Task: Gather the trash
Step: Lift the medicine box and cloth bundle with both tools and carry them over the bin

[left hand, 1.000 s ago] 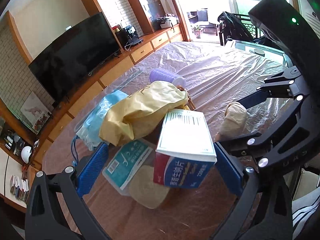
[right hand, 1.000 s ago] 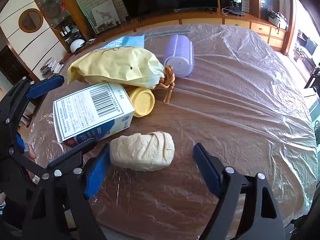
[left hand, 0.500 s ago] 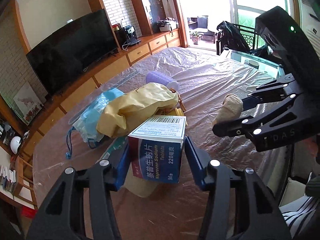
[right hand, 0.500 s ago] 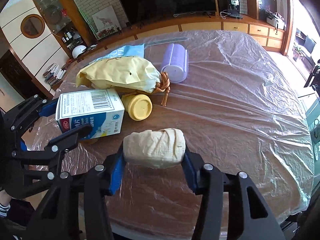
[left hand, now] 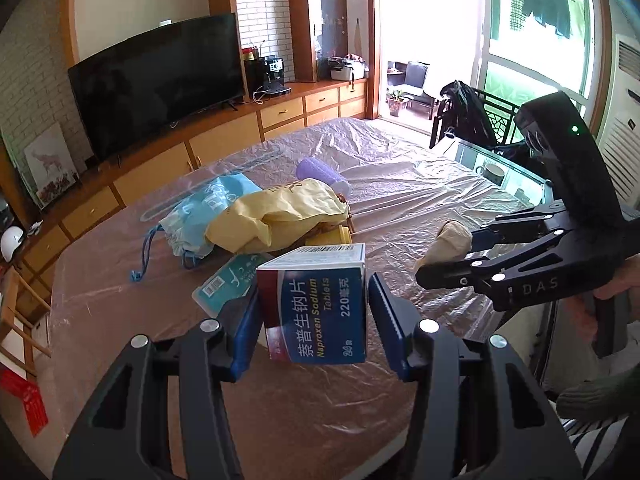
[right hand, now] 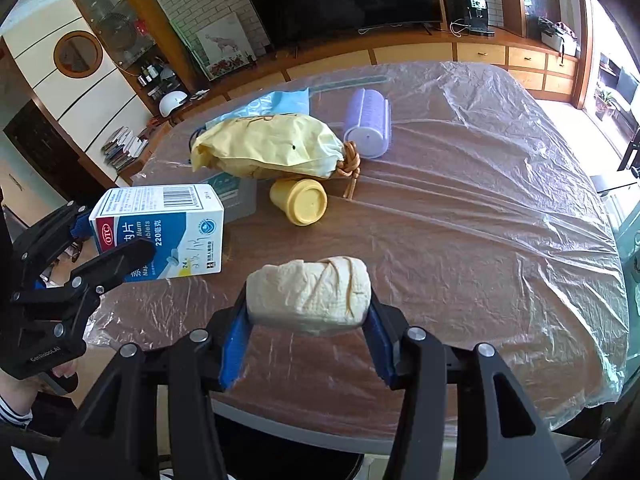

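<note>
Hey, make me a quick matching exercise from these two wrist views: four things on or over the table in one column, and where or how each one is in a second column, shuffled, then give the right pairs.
Things:
1. medicine box
2. crumpled paper wad
3. yellow cup
4. purple roller

States:
A. lying on its side on the plastic sheet, just in front of the yellow bag
B. clamped in the right gripper
C. farthest back, beside the yellow bag
D. clamped in the left gripper

Pairs: 1-D, 2-B, 3-A, 4-C
</note>
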Demonstrator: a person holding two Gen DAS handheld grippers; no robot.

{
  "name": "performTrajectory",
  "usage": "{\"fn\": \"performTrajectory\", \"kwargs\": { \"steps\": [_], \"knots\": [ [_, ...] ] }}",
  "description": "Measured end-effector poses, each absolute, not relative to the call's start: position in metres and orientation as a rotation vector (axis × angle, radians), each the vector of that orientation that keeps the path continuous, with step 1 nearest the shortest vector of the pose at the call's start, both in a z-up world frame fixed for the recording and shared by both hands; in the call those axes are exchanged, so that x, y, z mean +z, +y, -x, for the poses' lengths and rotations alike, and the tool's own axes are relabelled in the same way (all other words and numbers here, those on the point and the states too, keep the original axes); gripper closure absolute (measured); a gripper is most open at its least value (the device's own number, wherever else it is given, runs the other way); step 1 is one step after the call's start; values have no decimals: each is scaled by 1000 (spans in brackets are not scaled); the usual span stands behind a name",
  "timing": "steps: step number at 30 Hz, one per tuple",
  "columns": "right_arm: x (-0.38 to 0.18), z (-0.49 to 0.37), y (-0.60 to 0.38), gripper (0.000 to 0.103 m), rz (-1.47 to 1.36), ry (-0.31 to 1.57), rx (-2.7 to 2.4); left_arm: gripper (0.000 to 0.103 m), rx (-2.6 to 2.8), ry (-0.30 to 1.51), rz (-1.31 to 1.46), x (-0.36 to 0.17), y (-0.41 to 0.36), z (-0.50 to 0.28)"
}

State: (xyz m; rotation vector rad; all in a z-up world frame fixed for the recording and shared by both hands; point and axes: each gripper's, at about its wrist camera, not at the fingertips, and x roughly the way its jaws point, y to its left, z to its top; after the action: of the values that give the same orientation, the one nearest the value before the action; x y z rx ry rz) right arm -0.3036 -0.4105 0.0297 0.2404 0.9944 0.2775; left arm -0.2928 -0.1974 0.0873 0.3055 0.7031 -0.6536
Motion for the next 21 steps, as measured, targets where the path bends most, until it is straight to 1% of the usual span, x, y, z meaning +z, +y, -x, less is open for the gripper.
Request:
{"fn": "performTrajectory", "kwargs": {
  "steps": [10, 13, 19, 20, 21],
  "knots": [
    [37, 317, -394, 53, -196, 1004, 340, 55, -567, 746, -251, 88, -179, 304],
    [36, 319, -390, 53, -174, 1014, 359, 61, -549, 766, -246, 84, -173, 309],
    [30, 320, -384, 53, -160, 1034, 381, 63, -524, 803, -239, 74, -165, 313],
    [30, 320, -382, 53, -159, 1036, 384, 62, -523, 808, -247, 72, -165, 314],
    [29, 320, -381, 53, -159, 1036, 389, 47, -507, 810, -264, 71, -165, 313]
  ]
}}
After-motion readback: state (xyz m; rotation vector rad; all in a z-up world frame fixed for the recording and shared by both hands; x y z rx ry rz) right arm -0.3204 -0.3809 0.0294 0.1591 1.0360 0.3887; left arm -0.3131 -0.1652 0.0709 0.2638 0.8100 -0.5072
